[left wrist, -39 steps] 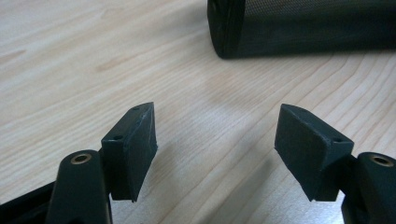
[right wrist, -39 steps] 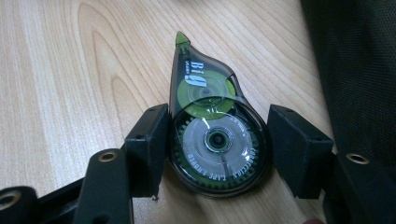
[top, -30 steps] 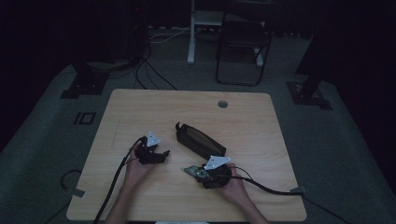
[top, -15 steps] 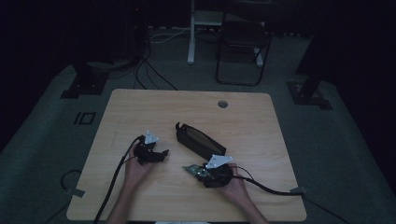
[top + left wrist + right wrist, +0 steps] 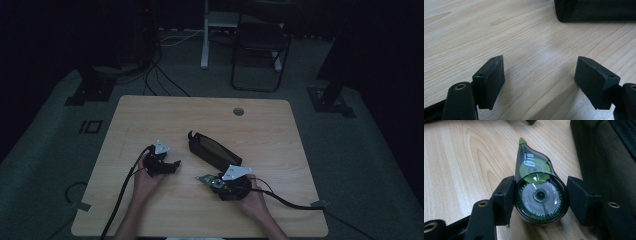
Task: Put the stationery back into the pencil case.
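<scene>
a person seated at a pale wooden table (image 5: 150, 120) works two hand-held grippers in a dim room. the right gripper (image 5: 540, 197) has a green-and-clear correction tape dispenser (image 5: 537, 192) lying flat on the wood between its two black jaws; the left jaw's pad lies against the round body of the dispenser, while a thin gap seems to remain at the right pad, so whether the claw is truly clenched on it cannot be told. the dispenser's pointed green tip aims away from the gripper. in the high view the dispenser (image 5: 209, 180) sits near the front middle of the table, just ahead of the right gripper (image 5: 220, 184) and close beside the near end of a long black pouch (image 5: 212, 150) that lies slantwise across the table's middle. the left gripper (image 5: 540, 82) is released, its jaws standing apart over bare wood with nothing between them, the pouch's edge (image 5: 596, 11) farther off ahead of it.
</scene>
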`<state>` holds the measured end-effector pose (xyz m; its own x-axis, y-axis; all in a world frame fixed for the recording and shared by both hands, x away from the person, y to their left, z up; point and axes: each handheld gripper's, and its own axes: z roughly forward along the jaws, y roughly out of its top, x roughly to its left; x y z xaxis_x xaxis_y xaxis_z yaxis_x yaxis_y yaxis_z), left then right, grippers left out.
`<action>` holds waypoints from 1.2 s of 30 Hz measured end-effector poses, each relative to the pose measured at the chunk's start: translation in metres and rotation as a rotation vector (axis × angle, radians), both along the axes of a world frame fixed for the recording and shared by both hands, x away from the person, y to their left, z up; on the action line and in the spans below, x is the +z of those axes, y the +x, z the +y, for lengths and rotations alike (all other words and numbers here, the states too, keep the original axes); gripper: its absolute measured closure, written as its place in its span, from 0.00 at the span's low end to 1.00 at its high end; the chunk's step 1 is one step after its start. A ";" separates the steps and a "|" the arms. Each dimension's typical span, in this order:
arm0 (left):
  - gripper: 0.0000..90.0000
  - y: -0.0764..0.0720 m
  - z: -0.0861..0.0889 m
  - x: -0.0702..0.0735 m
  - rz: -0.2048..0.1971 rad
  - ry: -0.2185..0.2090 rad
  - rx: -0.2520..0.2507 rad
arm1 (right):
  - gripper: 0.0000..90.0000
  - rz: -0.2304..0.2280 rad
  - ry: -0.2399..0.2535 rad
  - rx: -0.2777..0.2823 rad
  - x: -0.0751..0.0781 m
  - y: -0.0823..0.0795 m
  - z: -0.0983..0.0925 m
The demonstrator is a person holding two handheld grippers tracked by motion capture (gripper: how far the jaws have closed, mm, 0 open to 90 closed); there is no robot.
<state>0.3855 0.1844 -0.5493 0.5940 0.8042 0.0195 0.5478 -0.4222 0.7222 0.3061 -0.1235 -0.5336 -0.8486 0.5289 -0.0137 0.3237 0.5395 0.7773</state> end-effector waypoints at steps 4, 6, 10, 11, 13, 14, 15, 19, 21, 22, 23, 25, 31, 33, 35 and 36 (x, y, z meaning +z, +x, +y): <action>0.27 0.000 0.000 0.000 0.000 0.000 0.000 | 0.46 -0.013 0.000 0.004 0.003 -0.002 0.000; 0.27 0.000 0.000 0.000 0.000 -0.001 0.001 | 0.46 -0.013 -0.002 0.003 0.004 -0.002 0.000; 0.27 0.000 0.000 0.000 0.000 -0.003 0.002 | 0.46 -0.018 -0.001 -0.001 0.006 -0.002 0.000; 0.27 0.000 0.000 0.000 0.000 -0.003 0.002 | 0.46 -0.020 0.001 -0.002 0.006 -0.002 -0.001; 0.27 0.000 0.000 0.000 0.000 -0.002 0.002 | 0.46 -0.024 0.007 -0.003 0.008 -0.003 -0.001; 0.27 0.000 0.000 0.000 0.000 -0.002 0.002 | 0.46 -0.024 0.007 -0.003 0.008 -0.003 -0.001; 0.27 0.000 0.000 0.000 0.000 -0.002 0.002 | 0.46 -0.027 0.010 -0.004 0.010 -0.003 -0.002; 0.27 0.000 0.000 0.000 0.001 -0.003 0.002 | 0.46 -0.036 0.016 -0.009 0.014 -0.004 -0.004; 0.27 0.000 0.000 0.000 0.000 -0.002 0.002 | 0.46 -0.040 0.020 -0.012 0.017 -0.004 -0.005; 0.27 0.000 0.000 0.000 0.000 -0.002 0.002 | 0.46 -0.040 0.020 -0.012 0.017 -0.004 -0.005; 0.27 0.000 0.000 0.000 0.001 -0.003 0.002 | 0.46 -0.046 0.022 -0.014 0.019 -0.004 -0.006; 0.27 0.000 0.000 0.000 0.000 -0.003 0.002 | 0.46 -0.048 0.025 -0.017 0.020 -0.004 -0.007; 0.27 0.000 0.000 0.000 0.001 -0.001 0.000 | 0.46 -0.059 0.022 -0.018 0.026 -0.004 -0.007; 0.27 0.000 0.000 0.000 0.000 0.000 0.000 | 0.46 -0.061 0.022 -0.015 0.027 -0.005 -0.006; 0.27 0.000 0.000 0.000 0.000 0.000 0.000 | 0.46 -0.060 0.022 -0.014 0.027 -0.005 -0.005; 0.27 0.000 0.000 0.000 0.000 0.000 0.000 | 0.46 -0.060 0.020 -0.011 0.028 -0.005 -0.005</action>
<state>0.3855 0.1845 -0.5493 0.5941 0.8041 0.0195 0.5479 -0.4223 0.7221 0.3011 -0.1281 -0.5059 -0.8404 0.5393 -0.0539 0.2822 0.5205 0.8059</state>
